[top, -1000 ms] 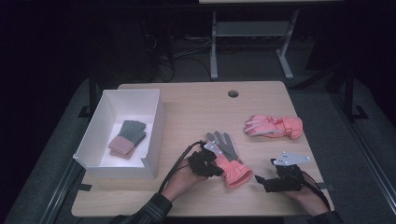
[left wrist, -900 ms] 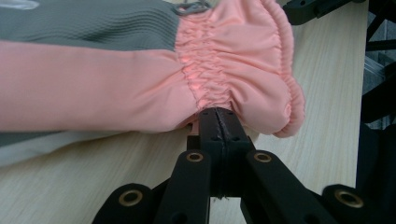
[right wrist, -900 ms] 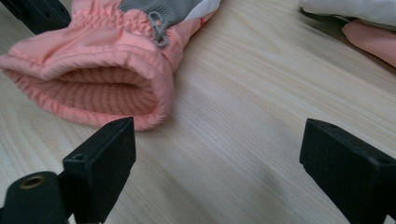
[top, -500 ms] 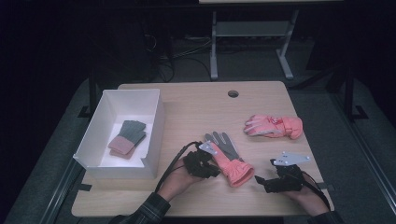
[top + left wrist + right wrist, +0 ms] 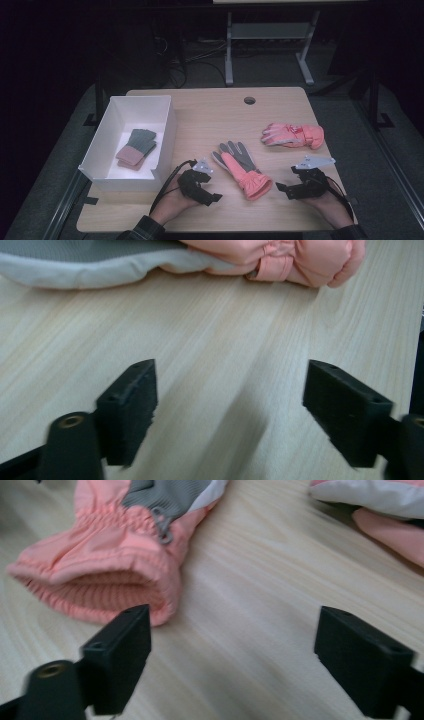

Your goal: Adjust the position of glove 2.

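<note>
Looks like a lab or test room here: a plain wooden table (image 5: 210, 115) under bright light, dark all round, loose cables (image 5: 185, 60) on the floor, a metal stand (image 5: 267, 45) behind.

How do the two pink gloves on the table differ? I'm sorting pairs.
The near glove lies palm up, showing grey, between the two tools; the far glove lies farther back on the right, showing mostly pink. The near glove's cuff points toward the person, its fingers away; the far glove lies sideways, cuff to the right. Both are padded pink gloves resting loose on the table.
</note>
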